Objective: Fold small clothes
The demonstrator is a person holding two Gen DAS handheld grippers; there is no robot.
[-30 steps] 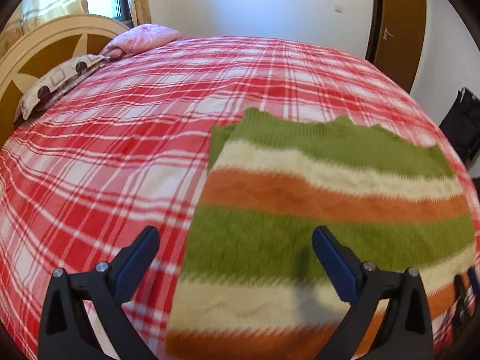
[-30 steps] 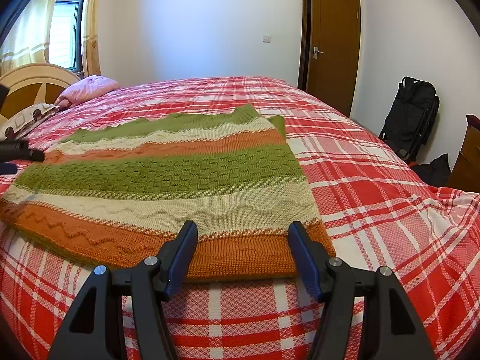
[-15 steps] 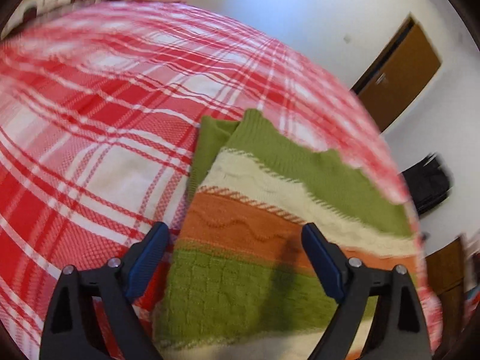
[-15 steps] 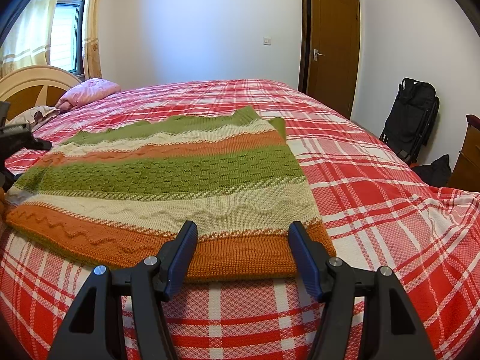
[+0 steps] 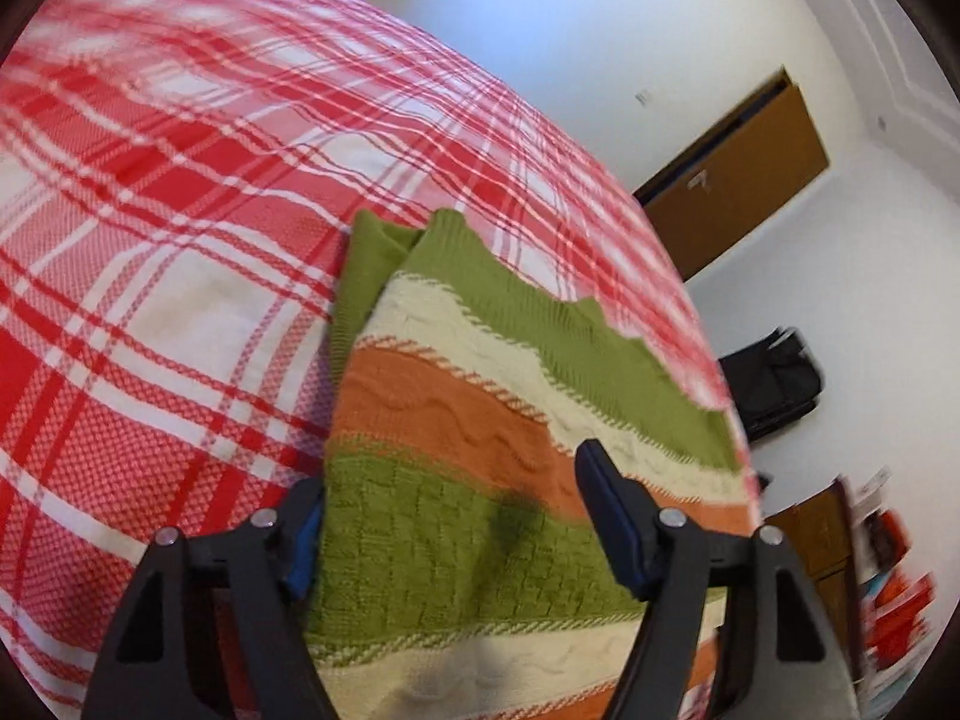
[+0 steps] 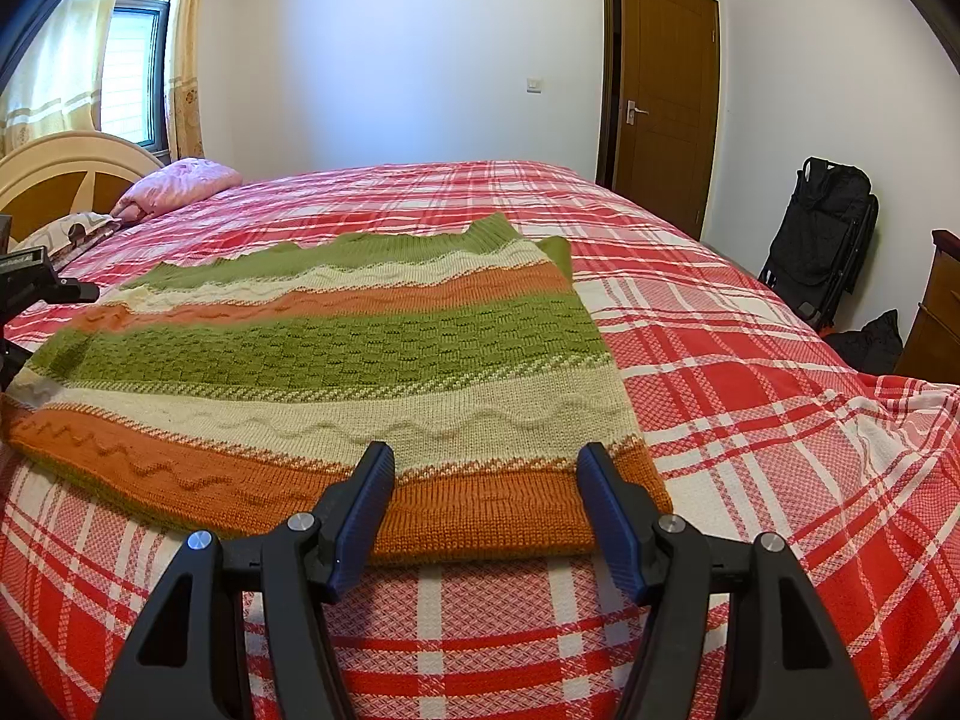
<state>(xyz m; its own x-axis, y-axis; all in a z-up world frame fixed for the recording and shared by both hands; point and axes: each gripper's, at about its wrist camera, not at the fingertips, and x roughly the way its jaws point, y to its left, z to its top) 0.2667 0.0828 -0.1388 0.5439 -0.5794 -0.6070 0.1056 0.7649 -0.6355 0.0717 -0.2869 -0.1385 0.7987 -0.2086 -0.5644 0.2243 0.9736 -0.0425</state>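
Knitwear in green, cream and orange stripes (image 6: 336, 354) lies flat on the plaid bed (image 6: 750, 396), near its front edge. Left gripper (image 5: 447, 516), jaws just closing, straddles one side edge; right gripper (image 6: 486, 504) stands spread over the hem. Uneven lifts could skew the fold.

A knitted sweater (image 6: 336, 354) in green, cream and orange stripes is spread flat on the red plaid bedspread (image 6: 750, 420). Its orange hem is laid along the near edge, and a bit of green is folded under at the far right corner.
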